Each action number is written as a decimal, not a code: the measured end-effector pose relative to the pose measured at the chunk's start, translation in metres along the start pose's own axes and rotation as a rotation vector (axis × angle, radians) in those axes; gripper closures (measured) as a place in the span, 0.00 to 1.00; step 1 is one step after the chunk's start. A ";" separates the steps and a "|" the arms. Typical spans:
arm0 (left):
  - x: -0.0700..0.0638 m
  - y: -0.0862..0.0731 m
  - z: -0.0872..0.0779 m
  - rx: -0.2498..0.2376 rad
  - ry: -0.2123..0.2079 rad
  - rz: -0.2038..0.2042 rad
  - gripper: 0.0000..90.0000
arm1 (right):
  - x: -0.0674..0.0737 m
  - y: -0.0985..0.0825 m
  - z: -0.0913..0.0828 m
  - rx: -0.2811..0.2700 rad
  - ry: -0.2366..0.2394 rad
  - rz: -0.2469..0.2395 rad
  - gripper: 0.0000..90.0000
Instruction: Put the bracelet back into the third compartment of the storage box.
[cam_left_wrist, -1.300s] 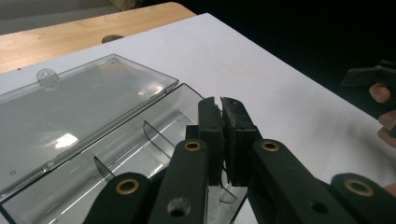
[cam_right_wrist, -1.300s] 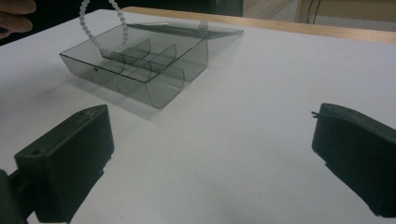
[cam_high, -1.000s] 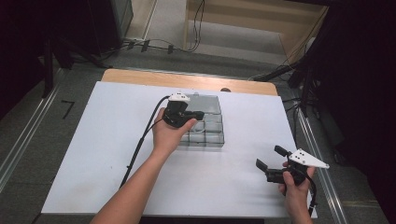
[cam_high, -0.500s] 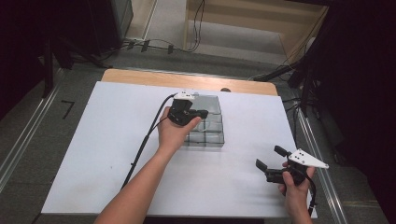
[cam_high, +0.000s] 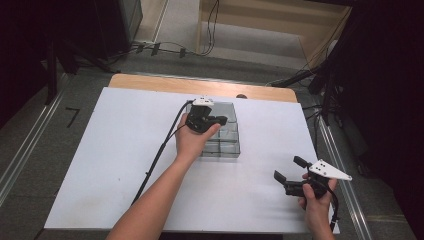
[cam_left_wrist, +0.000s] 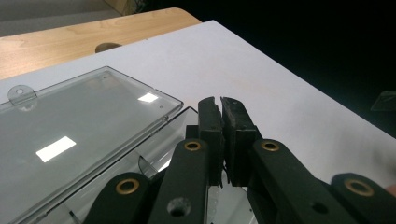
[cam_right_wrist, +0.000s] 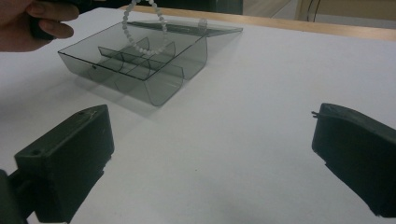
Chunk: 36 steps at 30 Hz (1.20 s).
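A clear grey compartment box (cam_high: 223, 145) stands mid-table with its lid (cam_left_wrist: 70, 135) folded open and lying flat behind it. My left gripper (cam_high: 225, 120) hovers over the box, jaws pressed together (cam_left_wrist: 220, 105). In the right gripper view a ring of white beads, a bracelet (cam_right_wrist: 126, 28), hangs from that gripper above the box (cam_right_wrist: 140, 70) and its dividers. My right gripper (cam_high: 290, 168) rests low near the table's front right corner, open, with nothing between its jaws (cam_right_wrist: 210, 154).
The white tabletop (cam_high: 125, 150) has bare room left of and in front of the box. A wooden strip (cam_high: 165, 85) runs along the far edge. The left gripper's cable (cam_high: 157, 155) trails across the table toward the person.
My left hand has shifted a little to the right and farther over the box, still closed on the bracelet. The right hand has stayed in place.
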<state>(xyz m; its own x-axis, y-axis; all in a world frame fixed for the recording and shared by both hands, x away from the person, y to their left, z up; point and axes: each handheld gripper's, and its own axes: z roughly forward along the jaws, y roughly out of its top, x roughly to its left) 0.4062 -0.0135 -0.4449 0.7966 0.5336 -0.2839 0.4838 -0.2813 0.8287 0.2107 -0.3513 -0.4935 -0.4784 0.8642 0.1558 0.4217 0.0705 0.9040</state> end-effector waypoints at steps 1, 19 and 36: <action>0.000 0.000 0.001 -0.004 0.001 -0.004 0.97 | 0.000 0.000 0.000 0.000 0.000 0.000 0.00; 0.005 -0.008 0.019 -0.026 -0.050 -0.036 0.95 | 0.000 -0.001 0.001 0.002 -0.002 -0.002 0.00; 0.009 -0.012 0.003 -0.066 -0.048 -0.071 0.36 | 0.002 -0.001 0.003 0.008 0.008 -0.003 0.00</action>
<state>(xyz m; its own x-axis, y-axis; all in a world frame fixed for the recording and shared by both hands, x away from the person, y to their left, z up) 0.4083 -0.0076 -0.4591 0.7783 0.5109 -0.3649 0.5163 -0.1902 0.8350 0.2117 -0.3477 -0.4951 -0.4859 0.8600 0.1561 0.4261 0.0772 0.9014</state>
